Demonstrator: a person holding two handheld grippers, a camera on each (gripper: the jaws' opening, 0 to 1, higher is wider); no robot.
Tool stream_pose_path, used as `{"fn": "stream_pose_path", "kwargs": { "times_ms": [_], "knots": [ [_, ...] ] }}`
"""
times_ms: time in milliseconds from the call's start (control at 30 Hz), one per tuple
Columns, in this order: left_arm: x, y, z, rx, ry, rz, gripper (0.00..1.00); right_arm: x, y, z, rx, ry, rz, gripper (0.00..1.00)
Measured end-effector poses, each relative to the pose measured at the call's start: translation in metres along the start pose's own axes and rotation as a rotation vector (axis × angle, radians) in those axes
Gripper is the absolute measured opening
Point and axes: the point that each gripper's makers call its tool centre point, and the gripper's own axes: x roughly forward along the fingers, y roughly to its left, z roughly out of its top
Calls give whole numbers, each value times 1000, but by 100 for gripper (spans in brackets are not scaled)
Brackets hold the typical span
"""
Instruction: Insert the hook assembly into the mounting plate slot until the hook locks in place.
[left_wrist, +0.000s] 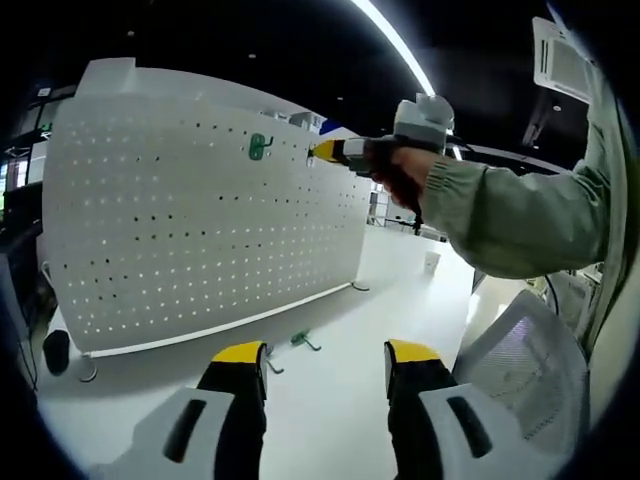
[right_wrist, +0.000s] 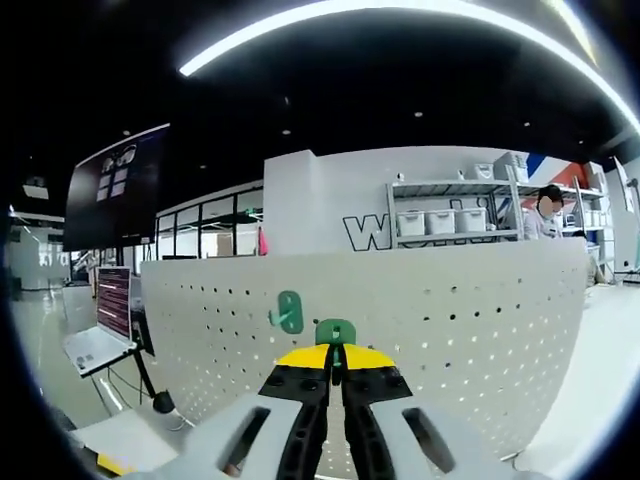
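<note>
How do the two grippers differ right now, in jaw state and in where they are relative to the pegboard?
The right gripper has its jaws closed on a green hook held up at the pegboard; the left gripper is open and holds nothing. The right gripper is raised at the board's top edge; the left gripper is low over the white table, back from the board. Both have yellow-tipped black jaws.

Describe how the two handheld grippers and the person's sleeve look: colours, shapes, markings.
The left gripper has two black fingers capped in yellow, set on light grey housings with dark oval slots. The right gripper is built the same: black fingers, yellow tips, grey slotted housings. Seen from the left gripper view, it carries a pale grey box on top, and the person's sleeve is a loose olive-green fabric.
</note>
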Motion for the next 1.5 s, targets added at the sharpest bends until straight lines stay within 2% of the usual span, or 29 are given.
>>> {"fn": "stream_pose_path", "kwargs": {
  "times_ms": [233,700,1500],
  "knots": [
    [-4,4,-3,-6,2,18,48,14,0,-1,-16,-10,-20,1],
    [-4,6,-4,-14,5,23,48,36,-1,11,-39,-38,-37,1],
    [-7,9,-5,-19,7,27,48,52,-6,8,-35,-24,-66,1]
  ]
}}
